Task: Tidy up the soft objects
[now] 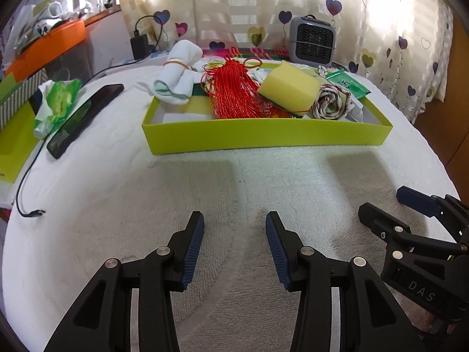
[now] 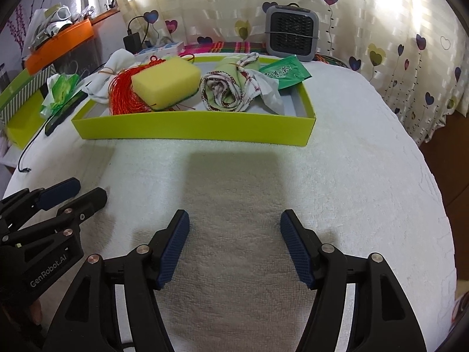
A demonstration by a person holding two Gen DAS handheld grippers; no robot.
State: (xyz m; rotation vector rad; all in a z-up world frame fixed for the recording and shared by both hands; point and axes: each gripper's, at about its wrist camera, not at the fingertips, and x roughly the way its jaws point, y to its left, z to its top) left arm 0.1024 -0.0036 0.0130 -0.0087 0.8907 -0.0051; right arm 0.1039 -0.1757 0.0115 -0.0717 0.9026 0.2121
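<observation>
A lime-green tray [image 1: 263, 138] [image 2: 193, 129] sits ahead on the white towel. In it lie a yellow sponge [image 1: 288, 89] [image 2: 165, 80], a red tassel [image 1: 234, 94] [image 2: 123, 96], a white sock bundle with a rubber band [image 1: 178, 73] [image 2: 112, 70], a rolled patterned cloth [image 1: 331, 102] [image 2: 225, 88] and a green tea packet [image 1: 347, 83] [image 2: 285, 72]. My left gripper [image 1: 234, 220] [image 2: 88, 190] is open and empty over the towel. My right gripper [image 2: 234, 217] [image 1: 384, 202] is open and empty beside it, both well short of the tray.
A black phone [image 1: 85, 117] and a green tissue pack [image 1: 57, 102] lie left of the tray, with a loose cable [image 1: 29, 193]. A grey heater [image 1: 312, 41] [image 2: 291, 33] stands behind the tray. An orange shelf [image 1: 47, 47] and a curtain are beyond.
</observation>
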